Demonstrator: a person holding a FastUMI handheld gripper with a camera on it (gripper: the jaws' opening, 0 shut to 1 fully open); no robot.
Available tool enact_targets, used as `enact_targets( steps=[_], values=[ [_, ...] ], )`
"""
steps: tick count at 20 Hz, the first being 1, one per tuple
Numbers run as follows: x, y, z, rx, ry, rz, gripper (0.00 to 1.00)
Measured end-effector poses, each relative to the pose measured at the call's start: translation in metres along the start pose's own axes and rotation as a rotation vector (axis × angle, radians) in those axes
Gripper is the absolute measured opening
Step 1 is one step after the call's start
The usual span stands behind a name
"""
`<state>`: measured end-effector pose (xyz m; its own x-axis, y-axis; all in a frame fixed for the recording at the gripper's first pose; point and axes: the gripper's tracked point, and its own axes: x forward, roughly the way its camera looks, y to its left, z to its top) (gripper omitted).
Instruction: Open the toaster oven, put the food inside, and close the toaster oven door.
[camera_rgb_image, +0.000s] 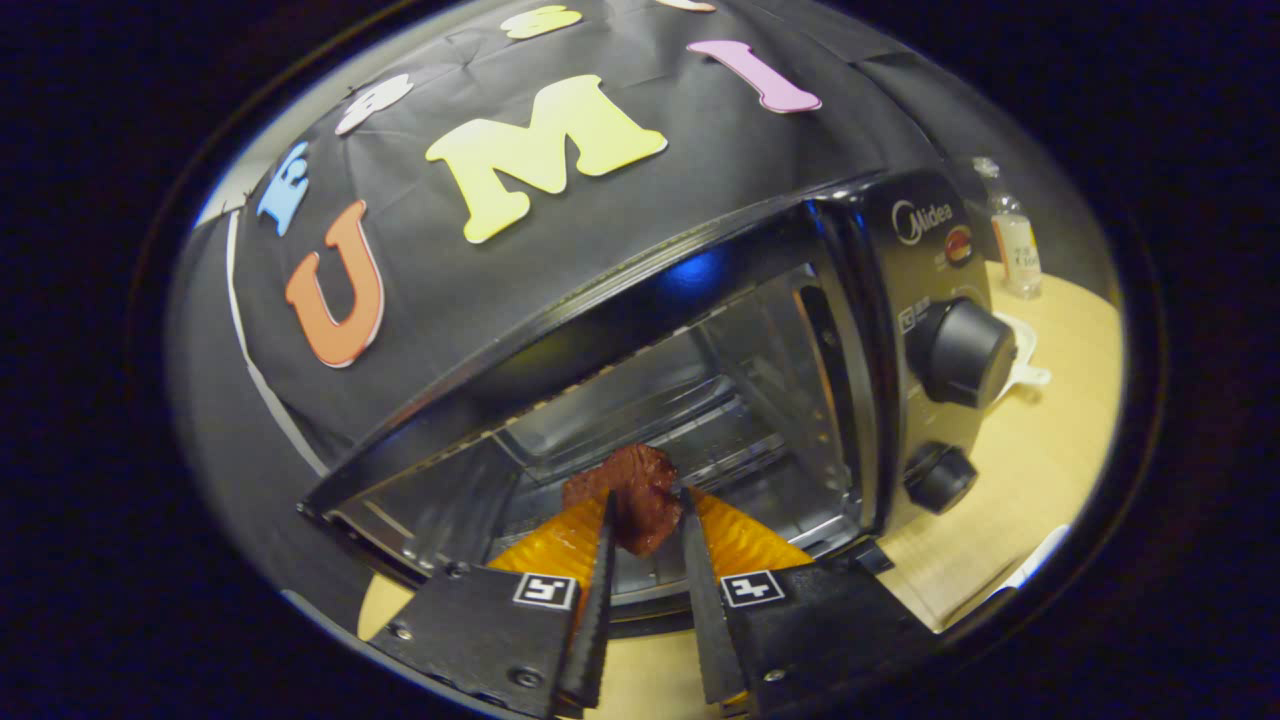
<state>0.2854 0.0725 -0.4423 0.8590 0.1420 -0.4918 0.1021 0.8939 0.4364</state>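
A black toaster oven (700, 330) stands ahead with its door open, so I look into its shiny metal cavity (690, 410) and wire rack. My gripper (645, 510) is shut on a dark reddish-brown piece of food (635, 490), held between both fingertips at the mouth of the cavity, just above the rack's front edge. The oven's control panel with two black knobs (958, 350) is to the right of the opening. The lowered door is hidden below my fingers.
The oven sits on a light wooden table (1030, 470). Beyond the panel, at the back right, stand a clear plastic bottle (1012, 235) and a white dish (1022, 365). The black cloth wall rises behind the oven.
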Motion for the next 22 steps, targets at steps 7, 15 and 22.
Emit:
enact_targets(
  steps=[7,15,22],
  values=[
    [-0.059,0.016,-0.002,-0.257,-0.126,-0.004,0.82],
    [-0.166,0.031,-0.060,-0.451,-0.203,0.012,0.99],
    [-0.196,-0.002,-0.111,-0.452,-0.021,-0.067,0.99]
  ],
)
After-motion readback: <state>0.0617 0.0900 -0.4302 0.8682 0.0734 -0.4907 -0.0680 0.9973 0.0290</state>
